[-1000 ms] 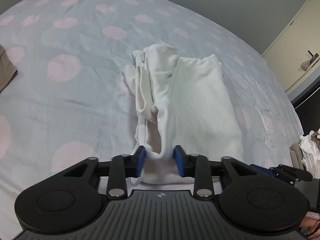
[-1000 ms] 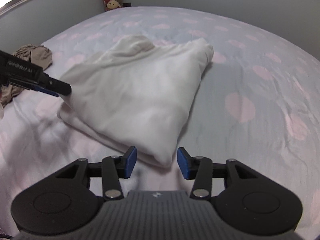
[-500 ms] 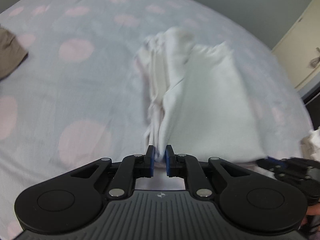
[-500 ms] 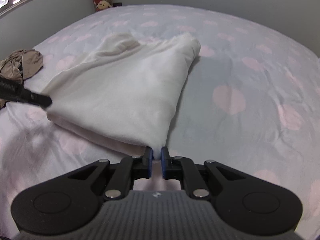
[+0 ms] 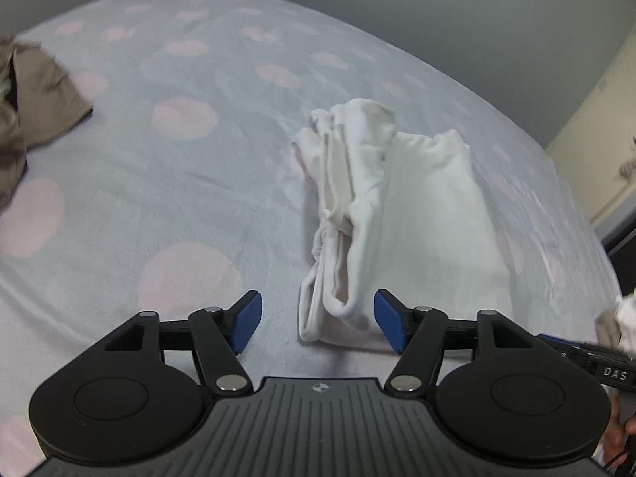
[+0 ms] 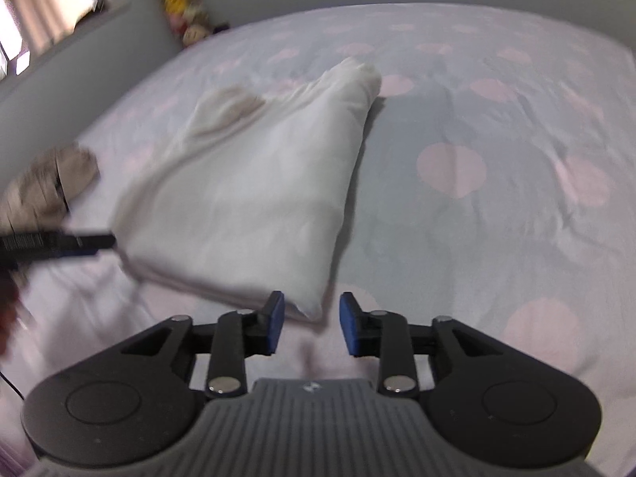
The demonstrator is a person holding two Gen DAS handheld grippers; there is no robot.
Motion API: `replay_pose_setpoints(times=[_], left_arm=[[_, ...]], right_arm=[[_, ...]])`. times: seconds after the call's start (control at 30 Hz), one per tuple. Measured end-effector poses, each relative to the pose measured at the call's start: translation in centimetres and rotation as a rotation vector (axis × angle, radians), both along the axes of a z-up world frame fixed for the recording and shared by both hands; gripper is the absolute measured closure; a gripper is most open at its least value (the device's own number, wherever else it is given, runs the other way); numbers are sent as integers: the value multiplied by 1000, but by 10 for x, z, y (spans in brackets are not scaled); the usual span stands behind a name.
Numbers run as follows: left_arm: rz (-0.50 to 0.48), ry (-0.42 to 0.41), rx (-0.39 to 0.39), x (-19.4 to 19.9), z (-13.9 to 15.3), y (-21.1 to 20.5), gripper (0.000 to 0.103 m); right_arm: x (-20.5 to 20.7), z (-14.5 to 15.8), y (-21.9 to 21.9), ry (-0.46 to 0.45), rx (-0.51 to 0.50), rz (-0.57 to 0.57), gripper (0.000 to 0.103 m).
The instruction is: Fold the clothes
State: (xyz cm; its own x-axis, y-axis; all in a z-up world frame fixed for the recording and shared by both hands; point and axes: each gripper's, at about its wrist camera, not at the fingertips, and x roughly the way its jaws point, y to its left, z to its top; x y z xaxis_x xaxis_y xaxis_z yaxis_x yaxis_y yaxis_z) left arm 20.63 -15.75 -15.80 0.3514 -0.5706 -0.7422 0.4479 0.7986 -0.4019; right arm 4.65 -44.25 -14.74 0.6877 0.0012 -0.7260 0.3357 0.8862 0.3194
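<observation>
A folded white garment (image 5: pixel 417 214) lies on the bed, its layered edges facing left in the left wrist view. My left gripper (image 5: pixel 318 326) is open and its jaws are opening; the garment's near corner sits between the blue pads without being pressed. In the right wrist view the same white garment (image 6: pixel 258 183) spreads ahead. My right gripper (image 6: pixel 310 324) is open and opening too, with the garment's other near corner just in front of the gap, free of the pads. The left gripper's finger (image 6: pixel 59 242) shows at the left edge there.
The bedspread (image 5: pixel 179 183) is pale blue with pink dots. A brown garment (image 5: pixel 28 107) lies crumpled at the left, also seen as a brown garment (image 6: pixel 47 183). Stuffed toys (image 6: pixel 187 12) stand at the far wall. A cupboard (image 5: pixel 596 151) is at the right.
Half a second ago both grippers were shut on the garment's near corners. Both have let go and opened, and the garment now rests flat on the bed.
</observation>
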Motion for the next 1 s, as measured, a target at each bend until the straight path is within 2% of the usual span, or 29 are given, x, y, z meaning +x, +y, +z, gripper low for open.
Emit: replay_pose_setpoints(times=[0.07, 0.17, 0.27, 0.3, 0.37, 0.4, 0.43, 0.47, 0.53, 0.67, 0.83, 1.0], left_arm=[[43, 50, -43, 5, -9, -1, 42], [104, 97, -104, 7, -25, -1, 42], [140, 101, -138, 7, -35, 1, 43], [139, 94, -137, 7, -35, 1, 46], [130, 74, -125, 8, -35, -1, 59], [125, 65, -118, 8, -36, -3, 67], [117, 55, -114, 8, -35, -4, 76], [109, 45, -112, 6, -34, -5, 80], [91, 26, -106, 4, -32, -7, 88], [76, 7, -113, 0, -25, -8, 91], [58, -20, -99, -12, 0, -9, 92], [56, -8, -57, -34, 20, -7, 92]], right_arm=[[4, -4, -9, -19, 91, -49, 58], [11, -16, -21, -25, 214, -125, 55], [23, -30, -24, 13, 252, -150, 55], [27, -34, -24, 27, 260, -155, 55], [36, -43, -23, 55, 275, -164, 55], [41, -43, -20, 68, 260, -159, 56], [45, -43, -17, 82, 243, -153, 64], [50, -41, -13, 93, 223, -139, 73], [57, -37, -5, 114, 191, -122, 80], [59, -28, -3, 126, 184, -147, 90], [51, 1, 9, 100, 121, -110, 91], [29, 16, 5, 109, 124, -85, 91]])
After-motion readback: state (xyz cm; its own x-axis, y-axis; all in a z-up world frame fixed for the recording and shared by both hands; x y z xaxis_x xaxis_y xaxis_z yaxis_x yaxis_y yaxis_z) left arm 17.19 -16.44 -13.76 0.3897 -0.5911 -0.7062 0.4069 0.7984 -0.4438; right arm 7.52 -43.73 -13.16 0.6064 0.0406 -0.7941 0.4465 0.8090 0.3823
